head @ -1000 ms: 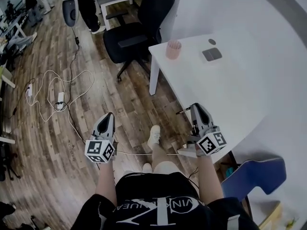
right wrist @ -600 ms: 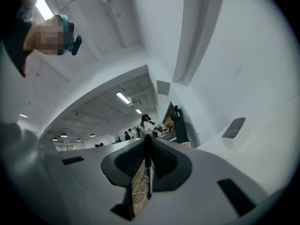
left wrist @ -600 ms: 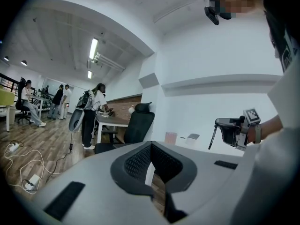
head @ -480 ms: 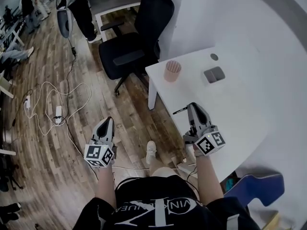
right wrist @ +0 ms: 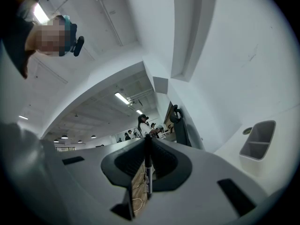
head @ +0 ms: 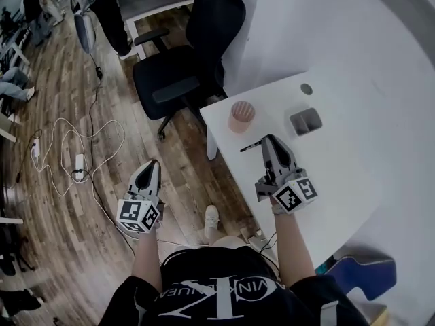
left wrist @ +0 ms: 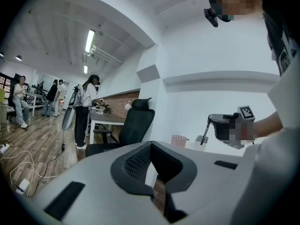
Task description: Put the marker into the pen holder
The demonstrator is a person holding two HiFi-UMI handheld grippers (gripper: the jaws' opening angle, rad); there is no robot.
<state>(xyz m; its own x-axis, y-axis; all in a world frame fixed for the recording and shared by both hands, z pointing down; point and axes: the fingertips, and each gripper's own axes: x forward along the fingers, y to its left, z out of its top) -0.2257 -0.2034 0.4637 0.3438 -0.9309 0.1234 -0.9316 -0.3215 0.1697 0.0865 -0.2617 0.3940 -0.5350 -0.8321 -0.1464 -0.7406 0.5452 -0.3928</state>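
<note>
Marker (head: pixel 249 145) clamped crosswise in right gripper (head: pixel 268 142), jaws nearly closed on it, just short of pink mesh pen holder (head: pixel 241 116) | apparently carried for insertion | left gripper (head: pixel 153 164) jaws together, empty, well clear of holder, idle

Counter (head: pixel 340 175) open between pink pen holder (head: pixel 241 116) and grey 2-slot tray (head: pixel 305 121). Office chair (head: pixel 178 80) blocks the far-left corner.
</note>
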